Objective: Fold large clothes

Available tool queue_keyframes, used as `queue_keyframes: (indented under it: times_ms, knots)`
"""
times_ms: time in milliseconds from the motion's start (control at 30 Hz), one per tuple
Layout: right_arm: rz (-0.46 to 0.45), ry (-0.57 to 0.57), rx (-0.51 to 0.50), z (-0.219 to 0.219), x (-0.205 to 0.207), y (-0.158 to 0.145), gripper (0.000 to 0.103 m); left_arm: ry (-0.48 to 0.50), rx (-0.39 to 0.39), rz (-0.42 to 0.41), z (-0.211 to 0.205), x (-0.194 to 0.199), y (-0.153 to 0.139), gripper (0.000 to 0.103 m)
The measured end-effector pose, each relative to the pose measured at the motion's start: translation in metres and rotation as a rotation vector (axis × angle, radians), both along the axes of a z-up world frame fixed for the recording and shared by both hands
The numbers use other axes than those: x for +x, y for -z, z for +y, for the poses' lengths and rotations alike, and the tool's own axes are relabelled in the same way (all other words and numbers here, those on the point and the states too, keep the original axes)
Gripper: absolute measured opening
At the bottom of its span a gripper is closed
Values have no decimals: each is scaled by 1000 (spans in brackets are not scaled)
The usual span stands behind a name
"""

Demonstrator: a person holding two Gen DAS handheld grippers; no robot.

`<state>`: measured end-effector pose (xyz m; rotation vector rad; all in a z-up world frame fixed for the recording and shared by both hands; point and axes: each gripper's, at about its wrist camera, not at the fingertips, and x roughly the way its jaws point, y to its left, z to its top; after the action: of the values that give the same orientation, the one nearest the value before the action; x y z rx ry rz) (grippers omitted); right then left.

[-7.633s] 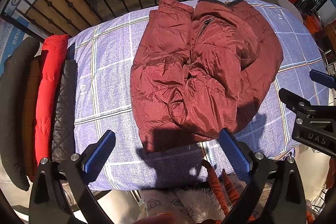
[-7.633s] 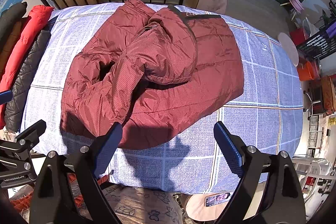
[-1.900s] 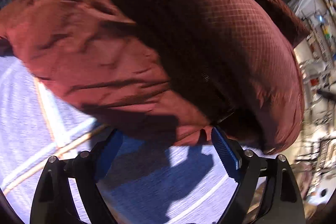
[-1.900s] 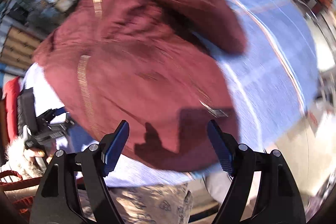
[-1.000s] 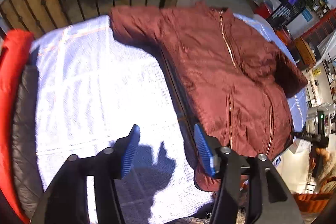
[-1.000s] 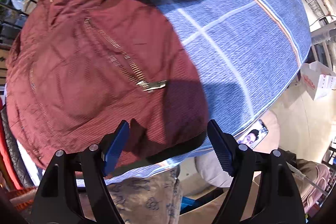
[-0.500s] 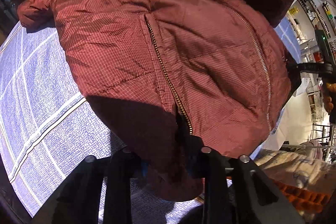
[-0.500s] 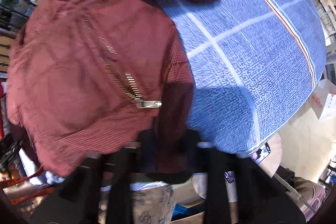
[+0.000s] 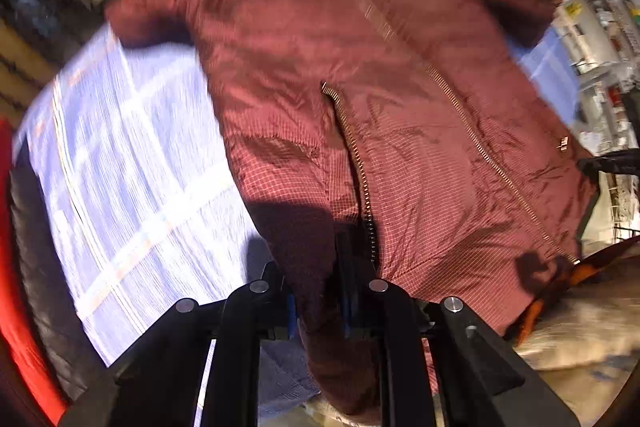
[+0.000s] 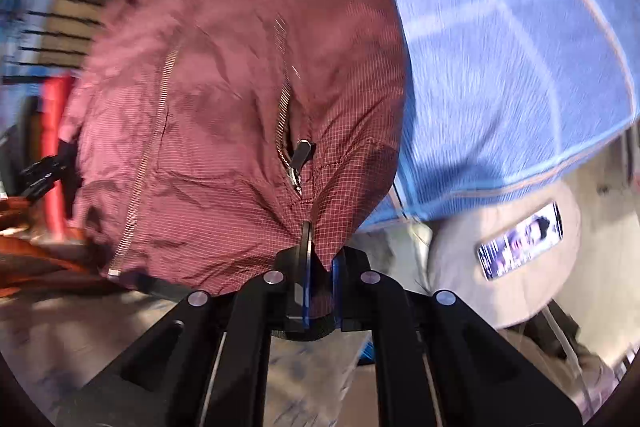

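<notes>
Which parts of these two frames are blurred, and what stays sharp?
Left wrist view: sheet and background smeared by motion; jacket near the left gripper sharper. Right wrist view: railing and sheet blurred; zipper pull and right gripper crisp.

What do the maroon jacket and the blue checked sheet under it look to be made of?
Maroon jacket: likely thin synthetic ripstop with a slight sheen, given its fine grid weave and crisp creases; brass-coloured metal zip. Blue checked sheet: matte woven cloth, probably cotton.
</notes>
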<state>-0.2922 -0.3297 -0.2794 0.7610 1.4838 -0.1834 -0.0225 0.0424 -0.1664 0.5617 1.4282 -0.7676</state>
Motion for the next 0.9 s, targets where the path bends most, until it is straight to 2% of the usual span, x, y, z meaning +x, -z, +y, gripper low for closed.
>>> queue_keyframes:
  times_ms: [33,100,133,167,200,300,367,433,500,567,633,767,867,900]
  knots:
    - [23,-3,-7,4,5,10,10,-20,31,10,1,-1,18,16]
    - [63,-28,-53,11,13,32,15,-51,75,-9,3,-3,47,25]
    - [82,-43,-74,14,14,40,18,-61,96,-23,3,-3,56,40]
    - [117,-72,-104,17,15,51,29,-85,116,-35,6,-1,63,53]
    - [140,-86,-118,19,19,56,38,-113,125,-30,9,2,66,57]
    - [177,-69,-129,13,11,51,40,-142,93,-13,19,9,52,63]
    - [185,-42,-202,17,15,34,40,-148,61,-59,25,12,28,74]
    - [145,-25,-278,8,21,8,45,-149,41,-160,25,14,-2,75]
    - [81,-33,-319,4,29,-13,68,-149,5,-199,22,16,-23,78]
    - [13,-71,-352,10,50,-28,71,-164,-45,-230,16,19,-40,83]
    - [-23,-128,-351,18,70,-30,71,-153,-86,-230,-1,4,-47,85]
    - [-39,-246,-338,42,114,-13,71,-57,-88,-198,-58,-22,-23,85]
    - [-20,-313,-339,57,132,12,71,-26,-50,-153,-70,-36,22,85]
    - [1,-336,-343,61,136,24,77,-35,-11,-149,-71,-36,44,86]
